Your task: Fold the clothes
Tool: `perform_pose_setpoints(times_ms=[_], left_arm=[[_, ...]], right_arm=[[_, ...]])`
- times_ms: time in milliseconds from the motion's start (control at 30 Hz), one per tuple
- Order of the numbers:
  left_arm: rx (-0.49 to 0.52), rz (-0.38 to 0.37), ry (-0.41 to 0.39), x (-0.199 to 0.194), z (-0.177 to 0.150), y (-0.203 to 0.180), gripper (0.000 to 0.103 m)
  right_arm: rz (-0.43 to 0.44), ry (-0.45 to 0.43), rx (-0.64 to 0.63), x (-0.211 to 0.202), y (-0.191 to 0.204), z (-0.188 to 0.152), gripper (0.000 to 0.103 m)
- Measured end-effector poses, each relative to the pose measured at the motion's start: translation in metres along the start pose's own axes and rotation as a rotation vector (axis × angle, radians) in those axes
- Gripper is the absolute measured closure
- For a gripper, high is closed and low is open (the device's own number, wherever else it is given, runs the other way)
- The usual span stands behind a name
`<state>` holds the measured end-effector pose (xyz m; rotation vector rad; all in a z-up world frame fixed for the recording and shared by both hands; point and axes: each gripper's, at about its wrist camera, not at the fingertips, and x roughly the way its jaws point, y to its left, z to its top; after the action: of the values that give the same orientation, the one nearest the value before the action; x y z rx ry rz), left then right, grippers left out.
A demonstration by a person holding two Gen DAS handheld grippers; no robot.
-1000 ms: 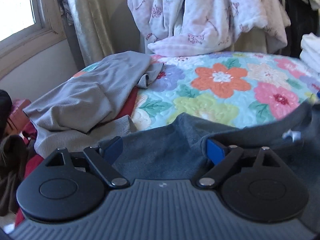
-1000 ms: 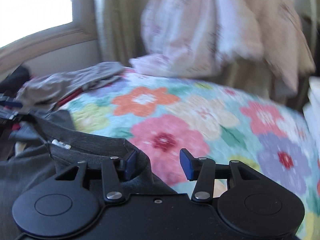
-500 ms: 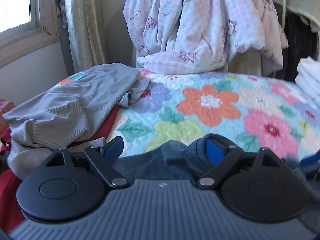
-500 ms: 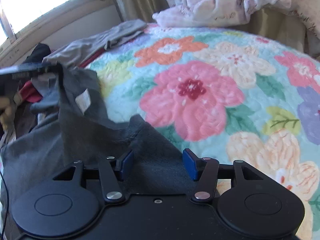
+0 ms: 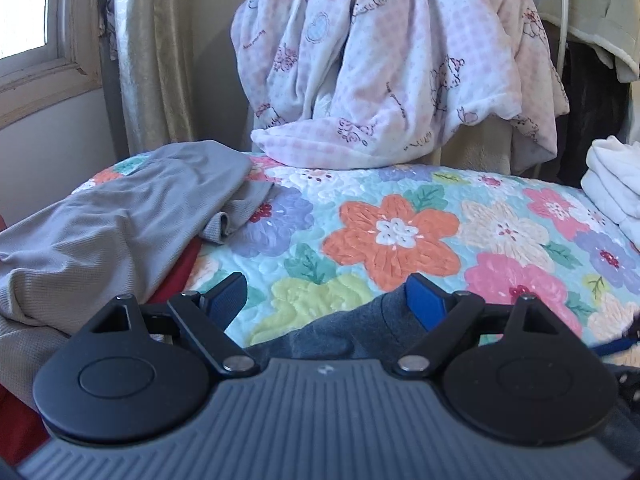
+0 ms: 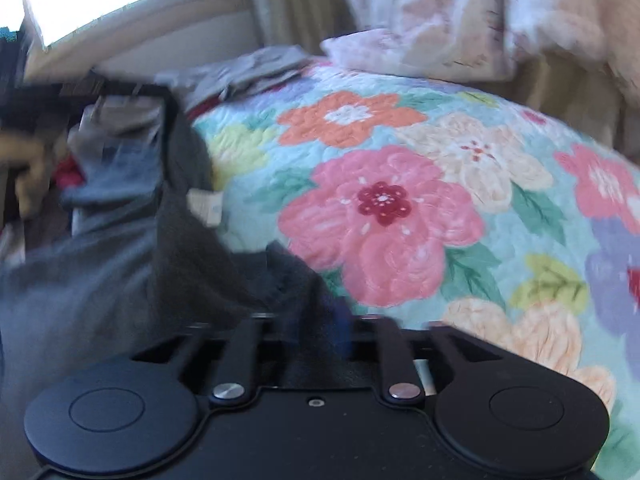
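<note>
A dark grey garment (image 5: pixel 344 332) lies low in the left wrist view. Its collar edge rests against the right finger of my left gripper (image 5: pixel 326 298), which is wide open with the flowered quilt (image 5: pixel 392 232) showing between the pads. In the blurred right wrist view the same garment (image 6: pixel 180 264) stretches from the upper left down into my right gripper (image 6: pixel 316 326). Those jaws are closing with a bunch of the dark cloth between them, and a gap still shows. A pale label (image 6: pixel 206 208) is visible on the garment.
A light grey waffle garment (image 5: pixel 120 232) lies on a red cloth (image 5: pixel 176 272) at the bed's left edge. A pink blanket (image 5: pixel 380 80) is heaped at the back. Folded white clothes (image 5: pixel 612 188) sit at the right. A window and a curtain (image 5: pixel 152 60) are at the left.
The left gripper has moved across the bed, so less dark garment and more quilt show in its view. The right gripper's jaws have narrowed around the dark cloth.
</note>
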<state>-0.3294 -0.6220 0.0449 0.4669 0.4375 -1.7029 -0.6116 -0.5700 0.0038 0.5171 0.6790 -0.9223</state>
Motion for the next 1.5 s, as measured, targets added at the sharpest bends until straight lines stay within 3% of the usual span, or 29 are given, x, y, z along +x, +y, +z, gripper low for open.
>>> perform_pose_setpoints(times_ms=[33, 200, 300, 333, 500, 567, 700, 800, 900, 967, 1067, 1233, 1367, 1500], left_arm=[[0.004, 0.004, 0.007, 0.001, -0.001, -0.002, 0.017], [0.005, -0.005, 0.036, 0.004, -0.010, -0.005, 0.017], [0.020, 0.011, 0.055, 0.007, -0.014, -0.008, 0.017], [0.023, 0.010, 0.054, 0.007, -0.013, -0.010, 0.017], [0.008, 0.011, -0.001, 0.004, -0.001, -0.014, 0.016], [-0.008, 0.023, -0.013, 0.003, 0.003, -0.013, 0.016], [0.011, 0.055, -0.007, -0.005, 0.003, -0.002, 0.016], [0.069, 0.151, 0.038, -0.014, -0.005, 0.020, 0.015], [0.033, 0.233, 0.114, -0.024, -0.020, 0.060, 0.015], [-0.042, 0.259, 0.158, -0.032, -0.030, 0.090, 0.015], [-0.149, 0.261, 0.197, -0.042, -0.045, 0.122, 0.015], [-0.252, 0.265, 0.201, -0.049, -0.065, 0.144, 0.015], [-0.300, 0.216, 0.196, -0.034, -0.076, 0.146, 0.015], [-0.331, 0.215, 0.225, -0.020, -0.083, 0.138, 0.012]], right_arm=[[0.002, 0.003, -0.028, 0.003, 0.002, 0.001, 0.044], [0.043, 0.052, -0.114, 0.027, 0.006, 0.004, 0.043], [0.040, 0.039, -0.136, 0.025, 0.017, 0.013, 0.098], [0.024, 0.018, -0.132, 0.020, 0.018, 0.016, 0.099], [-0.325, -0.091, -0.100, -0.027, 0.004, 0.018, 0.099], [-0.316, -0.051, -0.033, -0.022, -0.011, 0.010, 0.099], [-0.293, 0.054, 0.014, 0.005, -0.025, -0.003, 0.098], [-0.307, 0.054, 0.028, 0.008, -0.027, -0.002, 0.093], [-0.337, 0.036, 0.068, 0.001, -0.031, -0.003, 0.066], [-0.375, 0.008, 0.070, -0.007, -0.032, -0.002, 0.060], [-0.372, -0.058, 0.079, -0.024, -0.027, -0.001, 0.059], [-0.317, -0.118, 0.046, -0.034, -0.006, 0.005, 0.055], [-0.296, -0.092, -0.019, -0.024, 0.012, 0.008, 0.053], [-0.294, -0.053, -0.077, -0.014, 0.025, 0.006, 0.053]])
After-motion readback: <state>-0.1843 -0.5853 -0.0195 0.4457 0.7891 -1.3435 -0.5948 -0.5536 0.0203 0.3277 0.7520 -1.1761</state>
